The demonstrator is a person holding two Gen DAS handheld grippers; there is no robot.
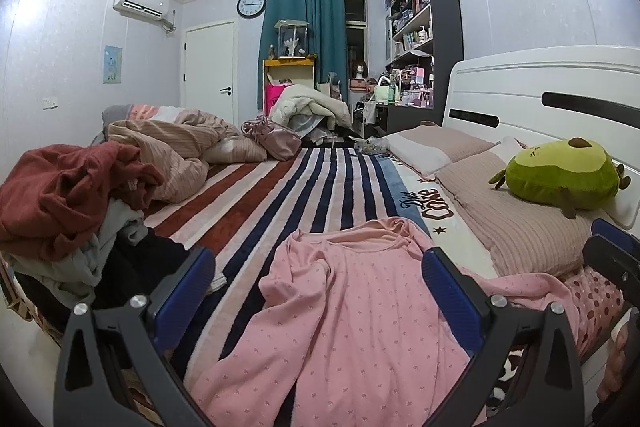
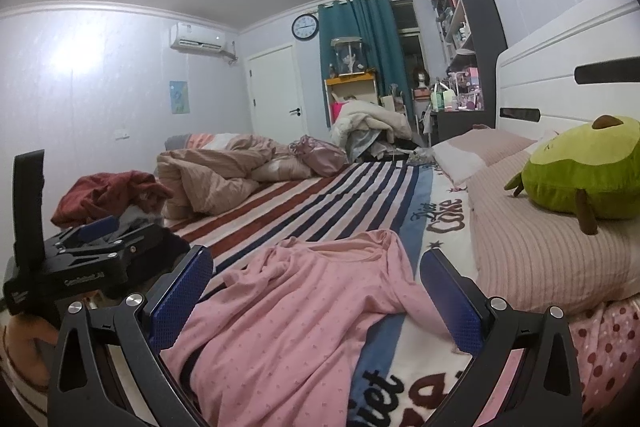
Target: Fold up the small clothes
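A pink dotted long-sleeved top (image 1: 352, 311) lies spread and rumpled on the striped blanket (image 1: 280, 195), neck end away from me. My left gripper (image 1: 318, 291) is open and empty, its blue pads either side of the top's body, above it. My right gripper (image 2: 316, 291) is open and empty over the same top (image 2: 292, 307), nearer its right sleeve. The left gripper shows in the right wrist view (image 2: 92, 243) at the left. The right gripper shows at the right edge of the left wrist view (image 1: 612, 251).
A heap of clothes, dark red on top (image 1: 68, 191), sits at the bed's left edge. A bunched beige duvet (image 1: 180, 147) lies beyond it. Pillows (image 1: 512, 211) and a green avocado plush (image 1: 560, 175) lie along the white headboard (image 1: 540, 87) on the right.
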